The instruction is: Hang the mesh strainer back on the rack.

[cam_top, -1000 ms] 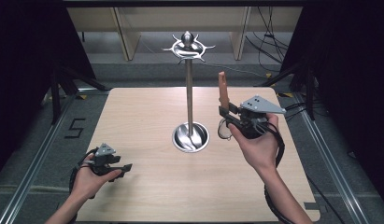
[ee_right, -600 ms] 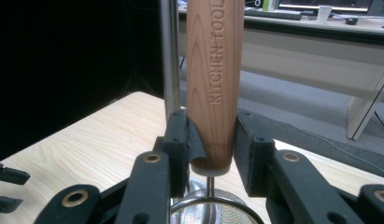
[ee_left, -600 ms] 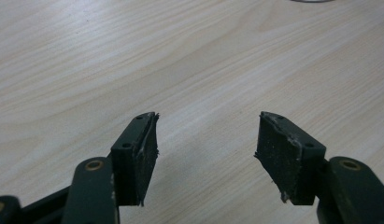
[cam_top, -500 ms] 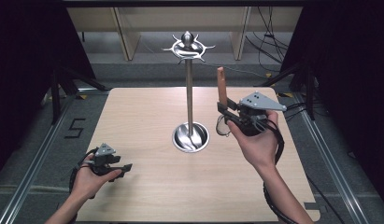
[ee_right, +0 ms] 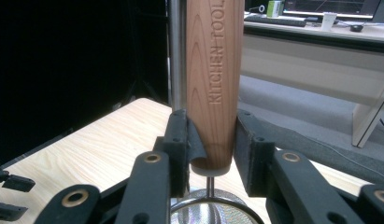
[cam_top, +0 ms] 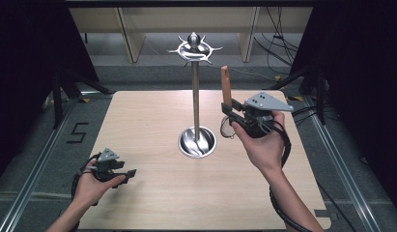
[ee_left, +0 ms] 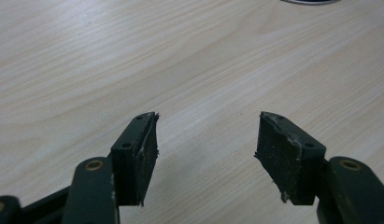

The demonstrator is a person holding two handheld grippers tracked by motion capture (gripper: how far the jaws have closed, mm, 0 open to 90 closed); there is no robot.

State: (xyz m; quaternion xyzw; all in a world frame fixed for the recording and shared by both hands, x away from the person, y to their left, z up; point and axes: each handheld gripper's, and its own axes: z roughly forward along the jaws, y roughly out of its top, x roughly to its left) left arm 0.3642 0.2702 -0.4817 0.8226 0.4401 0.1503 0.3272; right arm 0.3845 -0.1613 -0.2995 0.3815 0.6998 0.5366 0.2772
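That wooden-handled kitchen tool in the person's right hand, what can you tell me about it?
The strainer has a light brown wooden handle engraved with KITCHEN TOOL, a thin metal neck and a round fine-mesh metal bowl below. It is held upright, handle up, above the table and just right of the metal stand. The right hand-held gripper clamps the handle's lower end between its two black jaws; nothing else touches it.
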